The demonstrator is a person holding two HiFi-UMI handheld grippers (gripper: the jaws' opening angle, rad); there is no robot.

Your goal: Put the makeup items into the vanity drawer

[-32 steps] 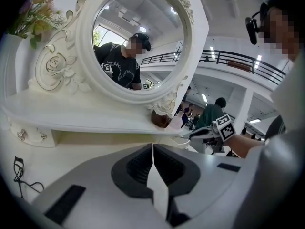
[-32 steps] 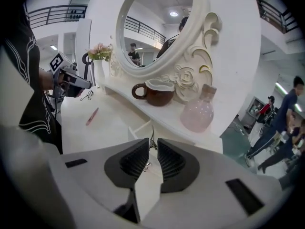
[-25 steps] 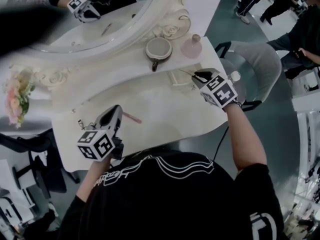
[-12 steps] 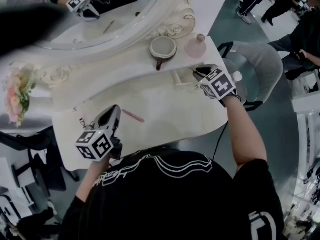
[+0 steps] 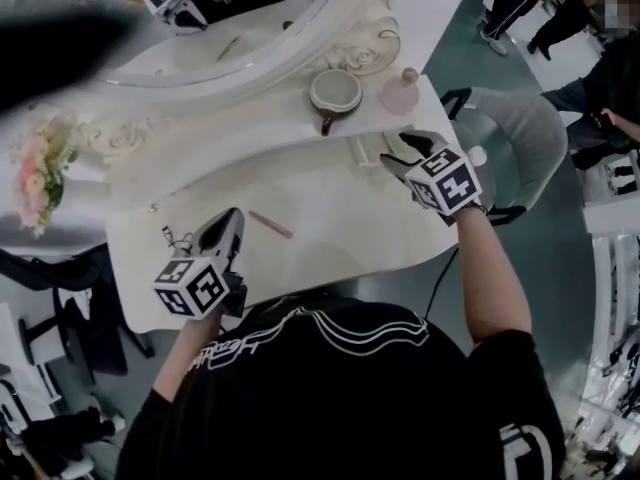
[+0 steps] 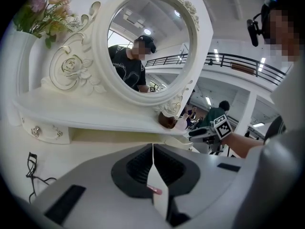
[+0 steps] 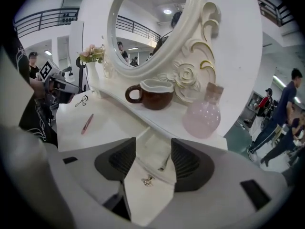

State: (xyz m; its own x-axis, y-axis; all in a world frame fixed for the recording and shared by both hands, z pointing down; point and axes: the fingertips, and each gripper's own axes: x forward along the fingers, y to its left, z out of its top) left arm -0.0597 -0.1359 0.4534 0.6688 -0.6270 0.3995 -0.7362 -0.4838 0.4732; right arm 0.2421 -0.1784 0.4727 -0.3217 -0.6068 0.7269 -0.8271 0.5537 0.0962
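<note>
Head view: the pink pencil (image 5: pixel 270 225) is lying beside the left gripper (image 5: pixel 235 220). It looks light, stiff and likely to roll, so pinch it mid-shaft. Left gripper view: jaws are pressing together, empty. Right gripper view: right gripper (image 7: pixel 153 146) — jaws have just been opening, a thin stick (image 7: pixel 164 162) lying loose in the drawer (image 7: pixel 143 194) between them.

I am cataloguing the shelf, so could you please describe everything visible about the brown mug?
The brown mug is glossy, ceramic-looking, with a wavy white rim and pale inside. It stands upright on the white vanity shelf below the mirror frame, handle turned toward the shelf's front edge, beside but apart from the round pink bottle.
</note>
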